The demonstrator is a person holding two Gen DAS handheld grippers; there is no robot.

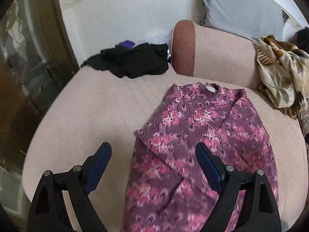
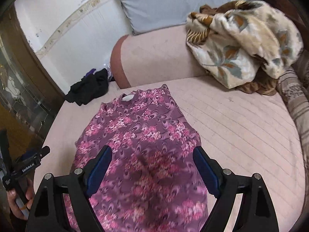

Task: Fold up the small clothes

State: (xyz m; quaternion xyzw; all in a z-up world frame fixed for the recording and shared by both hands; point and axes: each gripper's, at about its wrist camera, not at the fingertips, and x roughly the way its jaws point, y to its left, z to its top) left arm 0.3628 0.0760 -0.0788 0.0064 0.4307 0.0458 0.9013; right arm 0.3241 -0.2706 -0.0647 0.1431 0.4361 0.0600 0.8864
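Observation:
A purple top with pink flower print (image 1: 202,135) lies flat on the pink sofa seat (image 1: 87,116), its neckline toward the sofa back and both sides folded in. It also shows in the right wrist view (image 2: 143,141). My left gripper (image 1: 153,150) is open and empty, held above the garment's left edge. My right gripper (image 2: 152,154) is open and empty, held above the garment's lower middle. The left gripper's body and the hand holding it show at the left edge of the right wrist view (image 2: 25,166).
A heap of black and purple clothes (image 1: 133,60) lies at the seat's far left. A cream floral blanket (image 2: 245,42) is piled at the right. A pink bolster (image 2: 154,58) and a grey pillow (image 2: 170,2) stand behind. A glass cabinet door (image 1: 25,81) is at the left.

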